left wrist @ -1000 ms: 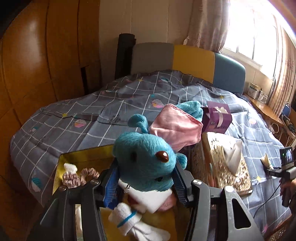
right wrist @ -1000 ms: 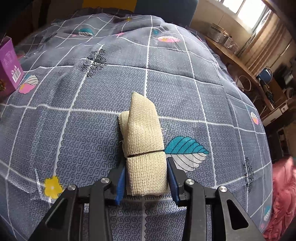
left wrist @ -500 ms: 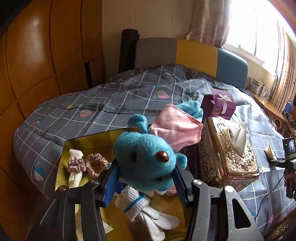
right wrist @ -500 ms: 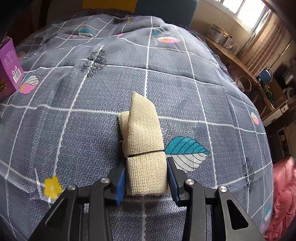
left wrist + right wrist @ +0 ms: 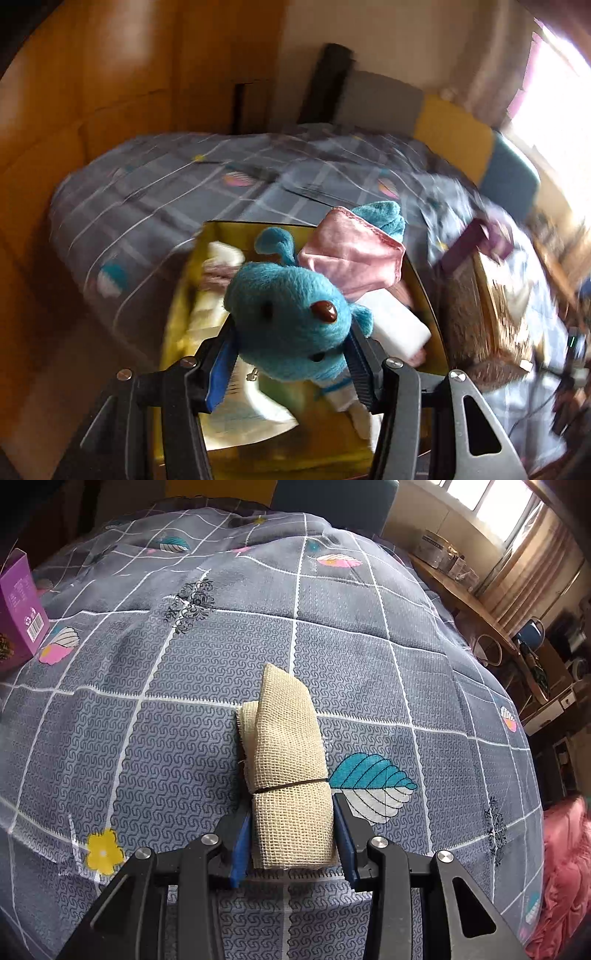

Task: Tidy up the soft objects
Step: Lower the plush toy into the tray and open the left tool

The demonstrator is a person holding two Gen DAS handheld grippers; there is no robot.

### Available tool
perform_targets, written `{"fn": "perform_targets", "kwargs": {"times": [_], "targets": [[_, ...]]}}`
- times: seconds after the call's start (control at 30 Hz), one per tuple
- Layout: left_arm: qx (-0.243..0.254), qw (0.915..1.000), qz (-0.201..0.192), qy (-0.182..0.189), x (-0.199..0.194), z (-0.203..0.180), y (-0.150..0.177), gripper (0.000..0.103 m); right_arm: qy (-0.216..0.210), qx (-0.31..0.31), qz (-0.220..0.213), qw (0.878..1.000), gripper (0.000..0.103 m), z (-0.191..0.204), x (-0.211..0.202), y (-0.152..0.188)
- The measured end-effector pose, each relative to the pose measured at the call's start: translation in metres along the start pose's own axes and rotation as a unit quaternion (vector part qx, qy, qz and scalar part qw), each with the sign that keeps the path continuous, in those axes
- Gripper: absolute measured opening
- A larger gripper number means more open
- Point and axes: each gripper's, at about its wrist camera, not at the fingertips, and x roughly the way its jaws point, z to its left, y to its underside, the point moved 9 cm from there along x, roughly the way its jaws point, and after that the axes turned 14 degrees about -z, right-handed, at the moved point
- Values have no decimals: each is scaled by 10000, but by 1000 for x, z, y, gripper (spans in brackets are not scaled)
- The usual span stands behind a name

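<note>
While gripped, burlap roll (image 5: 288,775) points away.

A home bedroom. Bed (image 5: 369,657) with grey checked quilt (image 5: 184,738) spread under and ahead of the tongs; padded headboard (image 5: 454,129) in grey, yellow and teal beyond. Wood-panelled wall (image 5: 92,92) off to the left. Curtained window (image 5: 517,528) to the right, above a cluttered wooden shelf (image 5: 465,590).

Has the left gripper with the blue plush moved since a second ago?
Yes. The left gripper, shut on the blue plush, now sits over the yellow box; the box, earlier mostly to its left, now lies beneath the plush.
</note>
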Motion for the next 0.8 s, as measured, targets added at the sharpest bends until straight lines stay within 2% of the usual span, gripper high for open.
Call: {"fn": "perform_targets", "kwargs": {"times": [0.13,0.33,0.5,0.67,0.8], "targets": [[-545,9984,120,14,0,24,5,54,7,-47,-7,10000,40,0,0,-1],[-931,9936,566,310,19,12,30,54,12,-86,-14,10000,40,0,-1,-1],[-804,9917,938,360,28,-7,51,55,27,-126,-21,9999,40,0,-2,-1],[-308,9937,1080,-20,41,-9,67,60,28,-157,-21,9999,40,0,-2,-2],[95,9944,1036,-171,45,-12,67,65,35,-180,-21,9998,40,0,-2,-2]]}}
